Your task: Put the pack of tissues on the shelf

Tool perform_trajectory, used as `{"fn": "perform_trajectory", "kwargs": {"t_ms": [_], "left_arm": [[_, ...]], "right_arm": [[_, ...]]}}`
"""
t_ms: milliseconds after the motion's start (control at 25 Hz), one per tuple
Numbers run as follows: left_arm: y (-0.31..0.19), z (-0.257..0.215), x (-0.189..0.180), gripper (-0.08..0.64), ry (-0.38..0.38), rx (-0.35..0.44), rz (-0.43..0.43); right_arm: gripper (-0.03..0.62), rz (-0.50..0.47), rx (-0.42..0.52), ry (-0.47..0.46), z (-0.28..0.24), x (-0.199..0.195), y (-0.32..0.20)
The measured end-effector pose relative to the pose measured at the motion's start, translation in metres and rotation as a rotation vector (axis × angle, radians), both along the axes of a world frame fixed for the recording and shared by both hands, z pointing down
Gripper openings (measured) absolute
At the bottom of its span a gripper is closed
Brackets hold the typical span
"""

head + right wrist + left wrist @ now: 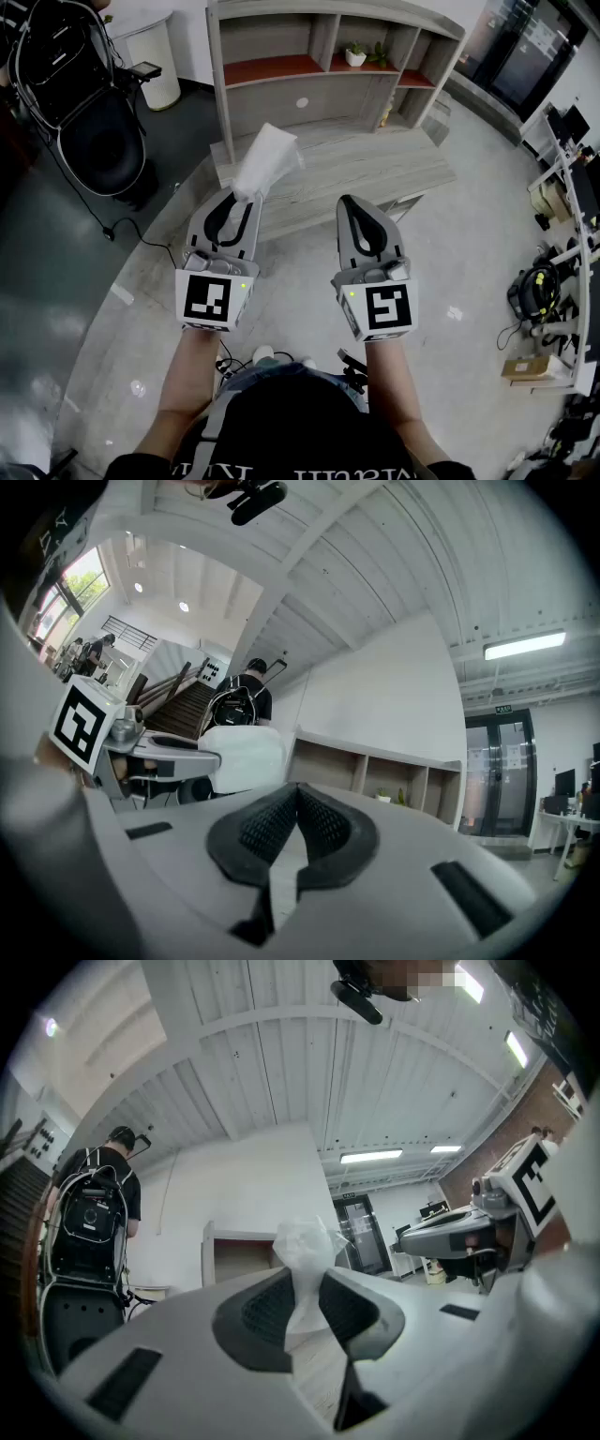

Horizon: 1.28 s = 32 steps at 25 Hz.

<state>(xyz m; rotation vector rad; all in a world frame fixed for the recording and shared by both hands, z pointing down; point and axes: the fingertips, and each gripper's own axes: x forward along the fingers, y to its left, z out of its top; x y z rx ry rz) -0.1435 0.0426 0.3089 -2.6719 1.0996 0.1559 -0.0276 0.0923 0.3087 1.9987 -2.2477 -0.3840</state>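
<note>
Overhead, in the head view, both forearms reach forward side by side, wrists straight, each marker cube facing the camera; the left gripper (242,195) is clamped on the pack of tissues (267,161), which sticks up and forward out of its jaws, tilted to the right, in the air in front of the shelf (281,101) and not on it; the right gripper (349,202) is beside it, apart from the pack; the person's head at the bottom edge cuts off the upper arms, and the pack's lower end is hidden between the jaws.

In the left gripper view the two pads pinch the white wrapper's narrow lower part, and the crumpled top rises above them; the pack covers part of the shelf behind it; the right gripper shows at the right edge, partly cut off; a person with a backpack (92,1213) stands at the left.

In the right gripper view the jaws are pressed together at the tips with nothing between them; the left gripper and the pack show at the left, the pack only as a plain white block; a small plant (384,797) on the shelf is too small to make out.
</note>
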Motion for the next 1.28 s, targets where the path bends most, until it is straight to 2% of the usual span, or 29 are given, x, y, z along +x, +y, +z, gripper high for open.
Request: {"fn": "perform_trajectory", "kwargs": {"t_ms": [480,920,1080,1280], "left_arm": [[-0.015,-0.016,-0.019,0.087,0.006,0.058,0.000],[-0.022,-0.023,-0.044,0.087,0.031,0.072,0.012],[-0.033,-0.029,-0.038,0.087,0.047,0.111,0.013],[-0.056,-0.032,-0.025,0.087,0.056,0.124,-0.003]], "right_arm": [[0.017,0.016,0.049,0.019,-0.018,-0.014,-0.010],[0.017,0.075,0.080,0.018,-0.025,-0.030,-0.011],[0.017,0.075,0.092,0.018,-0.030,-0.023,-0.021],[0.017,0.062,0.098,0.021,-0.030,-0.012,-0.044]]}}
